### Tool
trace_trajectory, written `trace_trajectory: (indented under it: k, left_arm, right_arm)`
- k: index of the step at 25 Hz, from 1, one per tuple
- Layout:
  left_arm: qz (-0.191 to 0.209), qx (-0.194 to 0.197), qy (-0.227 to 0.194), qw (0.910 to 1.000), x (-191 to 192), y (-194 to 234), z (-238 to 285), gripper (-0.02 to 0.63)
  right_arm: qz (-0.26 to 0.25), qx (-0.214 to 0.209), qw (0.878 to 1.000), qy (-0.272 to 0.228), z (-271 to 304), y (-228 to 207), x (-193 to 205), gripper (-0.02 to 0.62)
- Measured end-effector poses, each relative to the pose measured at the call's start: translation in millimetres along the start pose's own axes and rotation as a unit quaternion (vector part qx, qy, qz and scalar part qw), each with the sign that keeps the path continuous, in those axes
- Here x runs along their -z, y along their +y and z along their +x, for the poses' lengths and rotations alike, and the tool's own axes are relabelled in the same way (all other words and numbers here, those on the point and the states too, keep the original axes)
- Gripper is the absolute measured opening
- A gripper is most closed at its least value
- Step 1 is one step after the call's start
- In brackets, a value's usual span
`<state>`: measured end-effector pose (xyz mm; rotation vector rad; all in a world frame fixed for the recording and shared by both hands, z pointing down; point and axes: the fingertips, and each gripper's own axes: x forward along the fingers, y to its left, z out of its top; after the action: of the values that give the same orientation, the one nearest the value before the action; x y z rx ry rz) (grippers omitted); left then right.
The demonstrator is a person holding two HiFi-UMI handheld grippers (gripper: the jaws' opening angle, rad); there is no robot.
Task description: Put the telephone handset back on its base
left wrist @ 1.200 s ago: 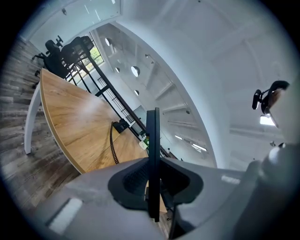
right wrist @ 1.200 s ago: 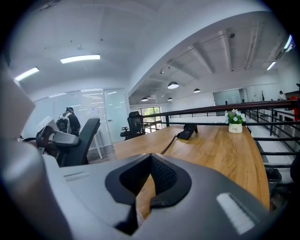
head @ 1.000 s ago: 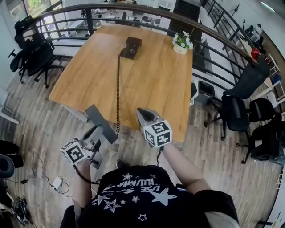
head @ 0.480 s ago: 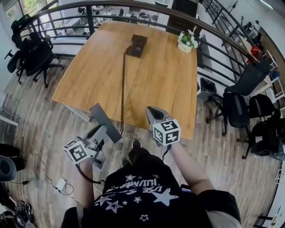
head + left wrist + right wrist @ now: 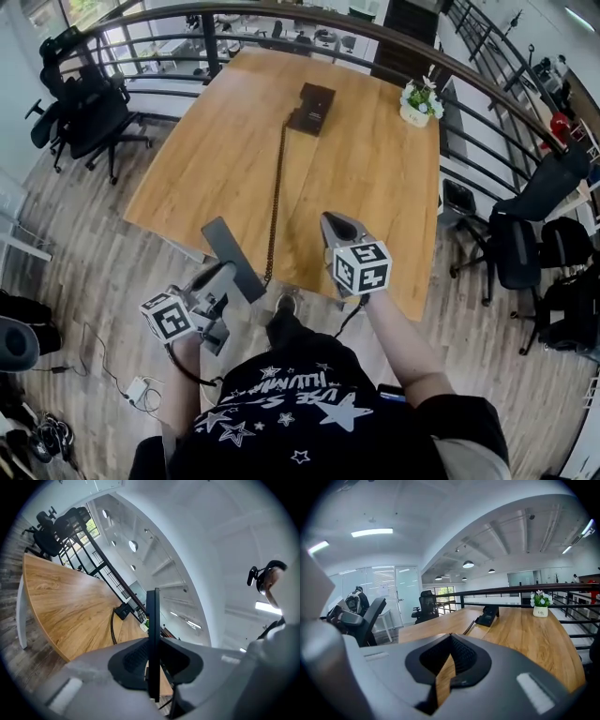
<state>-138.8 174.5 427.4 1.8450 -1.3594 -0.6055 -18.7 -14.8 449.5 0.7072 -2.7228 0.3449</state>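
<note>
one telephone handset (image 5: 234,260), one base (image 5: 312,109), one coiled cord (image 5: 275,211), one potted plant (image 5: 419,101) and two hand-held grippers, at a single wooden counter (image 5: 375,178). the left gripper (image 5: 223,276) is clamped on the handset's lower end, jaws partly parted to fit its thickness. from that gripper's own view the handset (image 5: 152,634) is a thin black blade, edge-on and upright between the pads. from above it is a long, flat, dark grey slab, tilted up and away to the left. it hangs off the counter, over the plank floor (image 5: 103,272) just outside the near edge. the base sits well apart from it, close to the counter's far edge. the cord runs down the middle of the counter and over the near edge to the handset. the right gripper (image 5: 331,221) is above the counter's near edge with its tips together and nothing in them. the plant stands by the far right corner. bare wood lies between the near edge and the base. a curved railing (image 5: 281,21) rings the far side, with black office chairs (image 5: 89,112) off the counter to either side.
</note>
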Motion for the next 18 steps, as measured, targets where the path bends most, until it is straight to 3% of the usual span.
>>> trace_trajectory:
  k: [5,18]
  left_arm:
    - [0.013,0.004,0.022,0.9997,-32.7,17.7,37.8,0.078]
    - [0.022,0.033,0.102,0.994,-98.3,70.9,176.0,0.077]
  right_arm:
    - [-0.002,-0.013,1.0,-0.004,38.4,-25.8,-22.5,0.0]
    - [0.046,0.025,0.998,0.019,113.7,-136.6,-28.1,0.0]
